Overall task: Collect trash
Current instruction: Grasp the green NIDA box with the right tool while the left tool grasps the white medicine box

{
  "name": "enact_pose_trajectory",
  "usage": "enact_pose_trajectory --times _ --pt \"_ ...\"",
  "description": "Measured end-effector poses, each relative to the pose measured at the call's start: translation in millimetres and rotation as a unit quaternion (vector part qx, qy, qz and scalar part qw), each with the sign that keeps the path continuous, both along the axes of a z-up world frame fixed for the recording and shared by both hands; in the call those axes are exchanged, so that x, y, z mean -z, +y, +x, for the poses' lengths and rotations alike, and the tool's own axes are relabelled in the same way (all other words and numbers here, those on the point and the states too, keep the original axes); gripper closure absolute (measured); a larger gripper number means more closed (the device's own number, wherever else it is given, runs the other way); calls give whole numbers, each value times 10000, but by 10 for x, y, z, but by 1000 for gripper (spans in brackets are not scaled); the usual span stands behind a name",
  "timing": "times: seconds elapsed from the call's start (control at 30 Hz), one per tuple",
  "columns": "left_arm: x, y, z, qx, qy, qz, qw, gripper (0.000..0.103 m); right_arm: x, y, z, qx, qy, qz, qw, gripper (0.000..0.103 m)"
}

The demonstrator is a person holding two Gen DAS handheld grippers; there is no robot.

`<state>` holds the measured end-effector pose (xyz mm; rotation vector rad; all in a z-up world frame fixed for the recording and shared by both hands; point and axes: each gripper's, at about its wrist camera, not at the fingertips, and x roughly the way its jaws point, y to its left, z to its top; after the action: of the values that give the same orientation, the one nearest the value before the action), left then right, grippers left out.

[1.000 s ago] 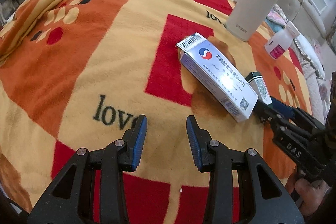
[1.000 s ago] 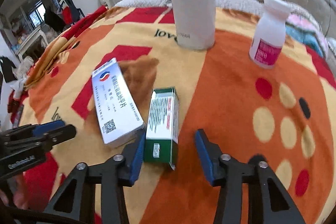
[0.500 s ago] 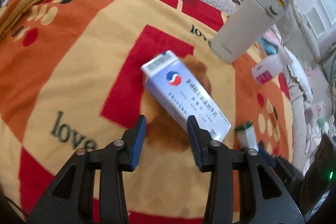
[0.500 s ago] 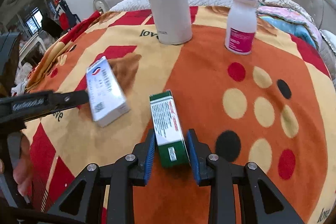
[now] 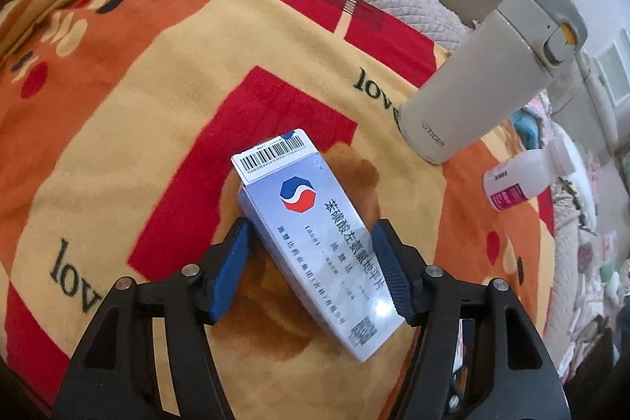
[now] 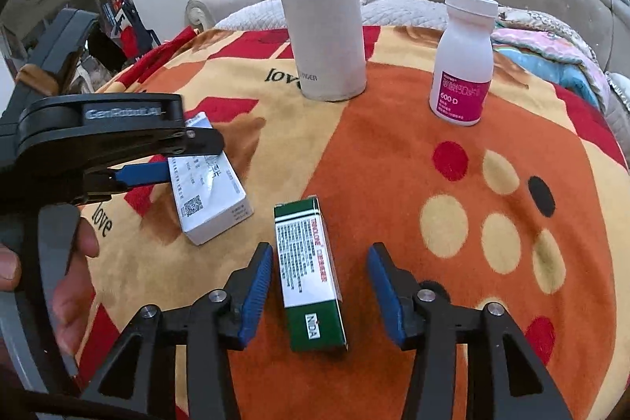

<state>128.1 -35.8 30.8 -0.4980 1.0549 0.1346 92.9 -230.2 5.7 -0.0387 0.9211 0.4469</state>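
A white and blue medicine box [image 5: 315, 247] lies slantwise on the blanket between the fingers of my left gripper [image 5: 311, 229], whose jaws are opening, each pad close beside a long side of the box. A green and white box [image 6: 309, 274] lies lengthwise between the fingers of my right gripper [image 6: 321, 252]. These jaws are opening too, with a clear gap on both sides. In the right wrist view the white box [image 6: 212, 195] sits at the left under the other tool's black arm [image 6: 102, 128].
A grey thermos [image 5: 484, 81] [image 6: 323, 22] and a white pill bottle with a magenta label [image 5: 516, 184] [image 6: 464, 65] stand further back on the orange, red and yellow blanket [image 5: 118, 105]. A hand [image 6: 75, 262] grips the left tool. Padded upholstery and bedding lie behind.
My left gripper has slid across the blanket to the white box and spread its jaws around it. The right jaws, tight against the green box half a second ago, now stand apart from it.
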Motion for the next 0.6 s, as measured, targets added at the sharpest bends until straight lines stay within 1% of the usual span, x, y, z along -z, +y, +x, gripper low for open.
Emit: enact_pose_trajectory --times 0.07,0.17,0.23,0.27,0.33,0.37,0.43,0.47,0.53,0.6 --pt "4 -57 56 51 28 64 10000 37 9 14 14 5 -37 -40 10000 40" --pt "17 -108 91 271 23 250 9993 36 22 19 8 52 -113 -80 9999 40" --pt "24 -118 80 507 -14 337 9981 36 27 13 -3 144 -190 -204 9995 49" --pt "25 -128 69 665 -29 402 9970 37 25 12 -4 167 -214 -248 9993 55" --pt "21 -160 35 938 -43 500 9943 42 6 -11 -4 187 -195 -182 9995 66" --pt "16 -167 8 1100 -49 486 9927 43 -2 -14 -14 171 -165 -163 9996 75" --pt "14 -165 -49 1382 -8 397 9896 47 -26 -36 -87 140 -135 -155 9997 76" --pt "6 -167 -116 1617 30 370 9861 47 -37 -63 -155 134 -134 -150 9997 77" --pt "-5 -181 -263 1958 62 448 9796 50 -42 -129 -312 158 -111 -159 9997 77" --pt "-3 -189 -417 2215 86 500 9738 49 -17 -203 -404 203 14 -57 9998 77"
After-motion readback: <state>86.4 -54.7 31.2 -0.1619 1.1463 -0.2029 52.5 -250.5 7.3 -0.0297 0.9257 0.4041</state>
